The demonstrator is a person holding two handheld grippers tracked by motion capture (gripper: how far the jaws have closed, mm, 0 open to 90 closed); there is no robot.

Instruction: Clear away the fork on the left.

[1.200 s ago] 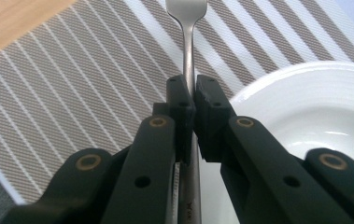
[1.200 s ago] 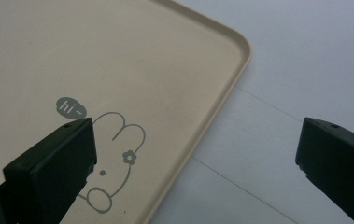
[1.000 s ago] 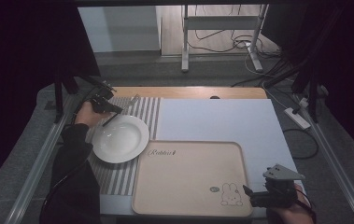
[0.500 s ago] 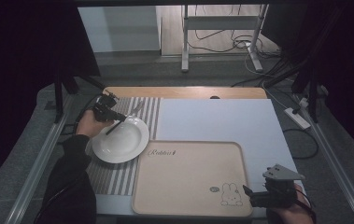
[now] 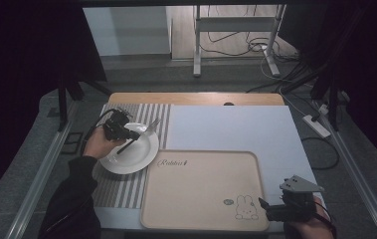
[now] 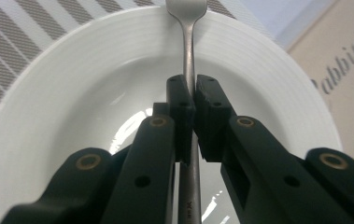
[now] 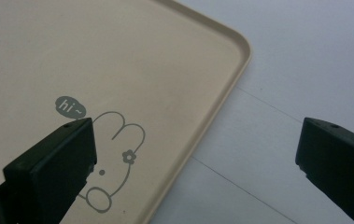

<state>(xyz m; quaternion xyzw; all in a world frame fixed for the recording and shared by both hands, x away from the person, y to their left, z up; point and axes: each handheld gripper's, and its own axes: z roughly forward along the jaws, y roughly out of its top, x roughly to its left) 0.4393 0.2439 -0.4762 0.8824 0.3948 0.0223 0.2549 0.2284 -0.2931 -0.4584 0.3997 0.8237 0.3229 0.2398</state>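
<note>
Left gripper view: hand-held gripper [image 6: 192,100] clamps fork [image 6: 189,46].

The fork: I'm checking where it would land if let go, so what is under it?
The white plate lies under the fork, on the striped mat. The left gripper fingers hide part of the handle.

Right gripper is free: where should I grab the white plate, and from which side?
Take the plate by its raised rim on the edge nearest the tray, coming in low from that side. The left gripper holds the fork over the bowl.
</note>
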